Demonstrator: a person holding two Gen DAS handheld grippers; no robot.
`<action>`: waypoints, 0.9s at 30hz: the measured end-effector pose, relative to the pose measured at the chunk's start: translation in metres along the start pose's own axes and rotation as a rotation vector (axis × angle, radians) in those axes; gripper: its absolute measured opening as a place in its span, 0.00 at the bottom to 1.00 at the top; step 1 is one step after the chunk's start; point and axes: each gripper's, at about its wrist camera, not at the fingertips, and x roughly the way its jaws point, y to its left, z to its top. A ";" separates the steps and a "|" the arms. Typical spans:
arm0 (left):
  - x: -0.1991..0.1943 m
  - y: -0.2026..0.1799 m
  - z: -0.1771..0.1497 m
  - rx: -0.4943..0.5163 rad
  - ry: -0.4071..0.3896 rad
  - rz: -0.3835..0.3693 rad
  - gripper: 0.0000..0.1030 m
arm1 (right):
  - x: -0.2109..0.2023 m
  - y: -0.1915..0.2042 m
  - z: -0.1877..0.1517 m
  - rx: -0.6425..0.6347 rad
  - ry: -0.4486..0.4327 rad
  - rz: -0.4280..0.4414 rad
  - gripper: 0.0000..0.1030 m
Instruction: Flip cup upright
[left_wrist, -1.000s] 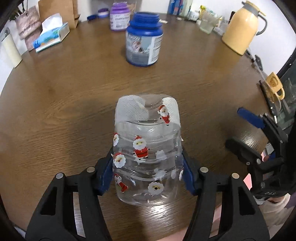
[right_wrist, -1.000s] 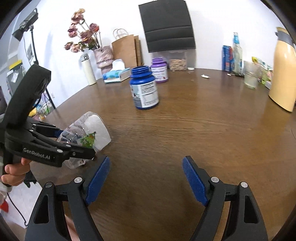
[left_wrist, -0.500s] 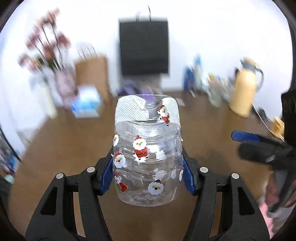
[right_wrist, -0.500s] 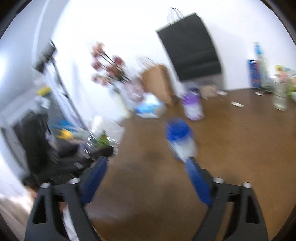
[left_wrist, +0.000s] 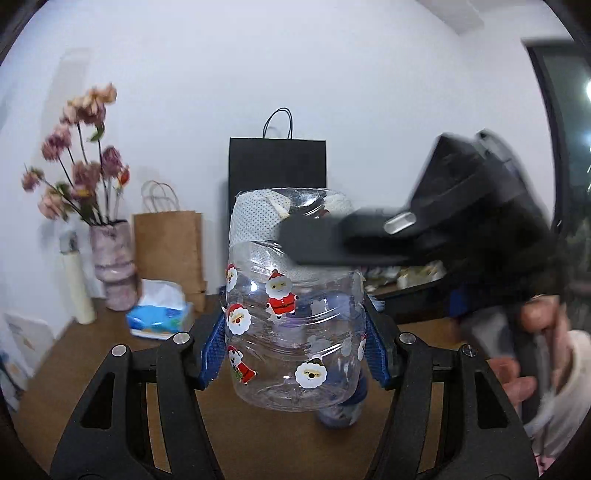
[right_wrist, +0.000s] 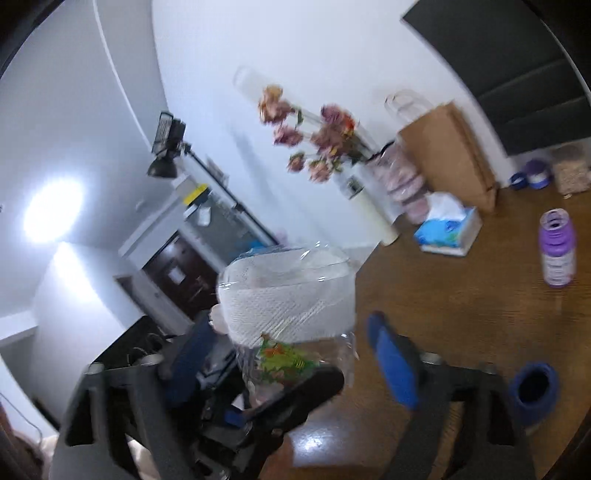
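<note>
My left gripper (left_wrist: 295, 350) is shut on a clear plastic cup (left_wrist: 291, 332) with Santa stickers and white tissue inside, held in the air above the brown table (left_wrist: 92, 369). The cup points away from the camera. My right gripper (right_wrist: 288, 350) is open, its blue pads on either side of the same cup (right_wrist: 288, 295), not touching it as far as I can tell. The right gripper's black body (left_wrist: 461, 221) crosses the far end of the cup in the left wrist view.
A blue jar (right_wrist: 532, 391) and a purple jar (right_wrist: 557, 251) stand on the table. At the back are a tissue box (left_wrist: 159, 314), a vase of dried flowers (left_wrist: 110, 266), a brown paper bag (left_wrist: 170, 251) and a black bag (left_wrist: 277, 170).
The left gripper has lifted and tilted the cup up off the table. The right gripper has swung over to the left and now brackets the cup's far end.
</note>
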 end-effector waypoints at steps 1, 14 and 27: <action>0.004 0.006 -0.002 -0.015 -0.003 0.003 0.57 | 0.007 -0.005 0.001 0.005 0.010 0.002 0.65; 0.063 0.042 -0.035 0.086 0.104 -0.083 0.60 | 0.066 -0.011 -0.013 -0.587 0.029 -0.446 0.64; 0.099 0.026 -0.069 0.059 0.208 -0.098 0.60 | 0.057 -0.048 -0.031 -0.519 0.052 -0.594 0.66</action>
